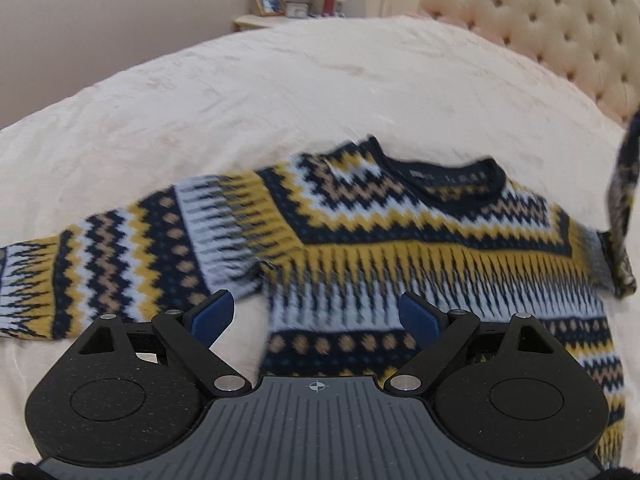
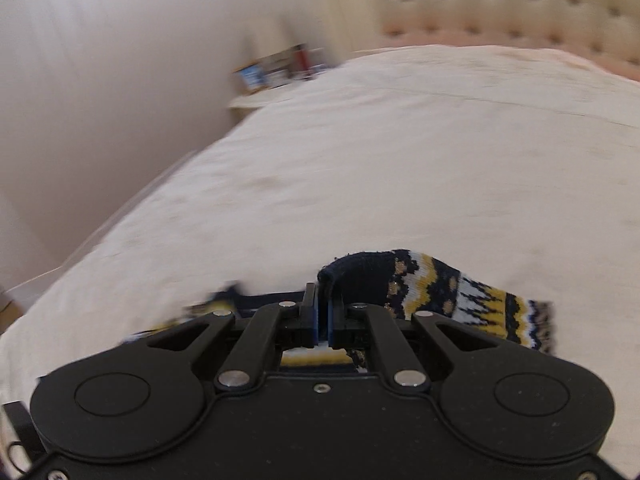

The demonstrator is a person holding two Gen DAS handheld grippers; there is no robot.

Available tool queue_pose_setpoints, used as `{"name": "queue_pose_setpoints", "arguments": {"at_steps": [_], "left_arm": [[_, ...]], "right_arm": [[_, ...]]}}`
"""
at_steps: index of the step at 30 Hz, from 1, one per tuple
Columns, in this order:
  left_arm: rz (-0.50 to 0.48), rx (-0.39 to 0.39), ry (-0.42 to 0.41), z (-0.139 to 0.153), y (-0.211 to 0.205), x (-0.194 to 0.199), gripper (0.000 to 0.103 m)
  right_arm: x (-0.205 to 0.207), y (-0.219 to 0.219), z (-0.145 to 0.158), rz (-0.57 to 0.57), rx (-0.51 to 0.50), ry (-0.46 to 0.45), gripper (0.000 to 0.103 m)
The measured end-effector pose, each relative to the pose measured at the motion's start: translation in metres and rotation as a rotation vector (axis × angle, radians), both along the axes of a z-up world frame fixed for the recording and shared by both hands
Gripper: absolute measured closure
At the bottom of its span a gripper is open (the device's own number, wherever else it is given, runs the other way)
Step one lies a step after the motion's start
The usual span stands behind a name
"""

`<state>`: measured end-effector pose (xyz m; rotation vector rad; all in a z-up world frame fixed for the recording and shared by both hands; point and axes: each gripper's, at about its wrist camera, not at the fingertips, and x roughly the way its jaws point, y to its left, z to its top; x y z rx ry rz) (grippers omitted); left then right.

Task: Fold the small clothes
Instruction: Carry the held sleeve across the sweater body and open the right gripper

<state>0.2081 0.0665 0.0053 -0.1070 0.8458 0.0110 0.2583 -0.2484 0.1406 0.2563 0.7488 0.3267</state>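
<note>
Left wrist view gives you the whole layout: the sweater [image 1: 400, 240] is lying face up and flat on the cream bedspread [image 1: 280, 92], neckline pointing toward the tufted headboard [image 1: 540, 28], with one sleeve [image 1: 100, 256] stretched straight out to the picture's left. That's a good starting shape, since a flat body and a straight sleeve mean fewer wrinkles get trapped once you start folding. Your left gripper [image 1: 316, 316] has its blue pads spread wide and nothing between them; it's hovering over the lower chest of the sweater, near the armpit, so it looks ready to pin the body or go for that spread sleeve. Over on the right wrist view, your right gripper [image 2: 322, 316] is clamped tight on the dark cuff of the other sleeve [image 2: 460, 296], and the patterned knit trails off to the right of the jaws. You can see that same sleeve rising off the bed at the far right edge of the left camera, so it's clearly lifted clear of the bedspread. Grabbing at the cuff makes sense, I'd say, because the whole sleeve follows along when you carry it across the chest. The right view is pretty blurry, so I can't tell how much fabric is actually pinched. My guess is the sleeve fold has started and the body folds are still ahead. The nightstand [image 1: 256, 20] clutter is well away, no worries there.
</note>
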Motion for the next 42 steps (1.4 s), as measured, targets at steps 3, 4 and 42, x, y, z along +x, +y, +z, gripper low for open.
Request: {"name": "queue_pose_setpoints", "arguments": {"at_steps": [3, 4, 42], "left_arm": [[0.051, -0.027, -0.016, 0.003, 0.016, -0.001, 0.013], [0.062, -0.036, -0.016, 0.004, 0.021, -0.001, 0.013], [-0.030, -0.281, -0.036, -0.030, 0.034, 0.020, 0.012]], "right_arm": [[0.006, 0.050, -0.003, 0.097, 0.011, 0.008, 0.094], [0.008, 0.058, -0.007, 0.126, 0.013, 0.014, 0.094], [-0.060, 0.021, -0.134, 0.032, 0.042, -0.145, 0.010]]}}
